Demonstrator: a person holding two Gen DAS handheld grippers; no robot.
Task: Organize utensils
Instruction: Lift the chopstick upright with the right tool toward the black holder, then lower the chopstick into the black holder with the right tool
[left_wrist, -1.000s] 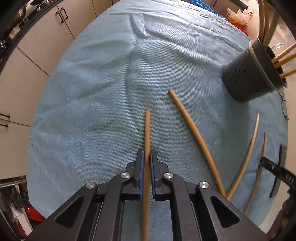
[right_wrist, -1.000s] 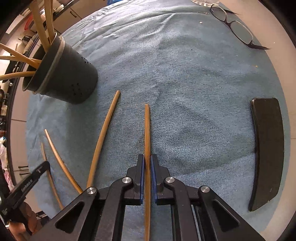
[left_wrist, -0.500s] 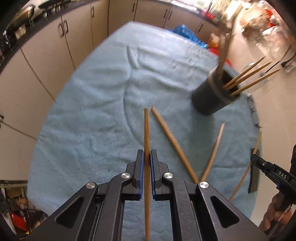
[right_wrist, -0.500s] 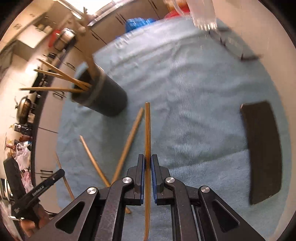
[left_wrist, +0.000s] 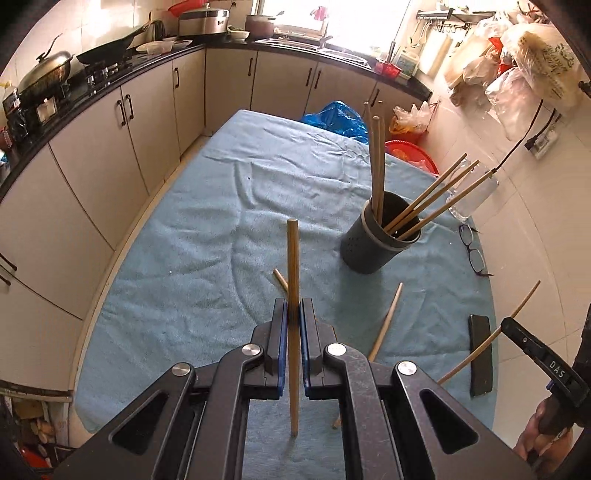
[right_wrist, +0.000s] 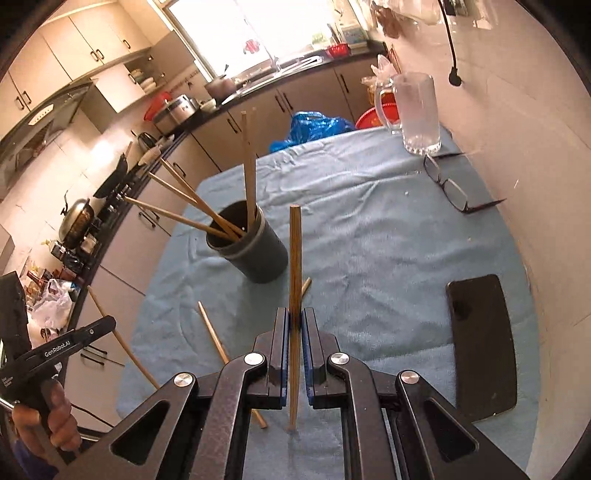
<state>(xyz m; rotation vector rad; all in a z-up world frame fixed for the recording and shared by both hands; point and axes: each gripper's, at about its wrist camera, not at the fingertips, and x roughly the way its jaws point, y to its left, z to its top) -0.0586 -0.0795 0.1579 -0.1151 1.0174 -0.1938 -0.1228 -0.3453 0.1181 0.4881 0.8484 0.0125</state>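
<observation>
My left gripper (left_wrist: 292, 314) is shut on a wooden chopstick (left_wrist: 293, 266) and holds it raised above the blue cloth. My right gripper (right_wrist: 294, 321) is shut on another wooden chopstick (right_wrist: 294, 254), also raised. A dark round utensil holder (left_wrist: 376, 240) with several chopsticks in it stands on the cloth ahead and to the right of the left gripper; it also shows in the right wrist view (right_wrist: 255, 247), ahead and to the left. Two loose chopsticks (left_wrist: 386, 321) (right_wrist: 214, 336) lie on the cloth between the grippers and the holder.
A black phone (right_wrist: 480, 347) lies on the cloth at the right. Glasses (right_wrist: 450, 188) and a glass mug (right_wrist: 417, 110) are at the far right corner. Kitchen cabinets (left_wrist: 92, 166) run along the left beyond the table's edge.
Both grippers have lifted and tilted up with their chopsticks, from close over the cloth to well above it. The holder now stands ahead of both instead of at the frame edges.
</observation>
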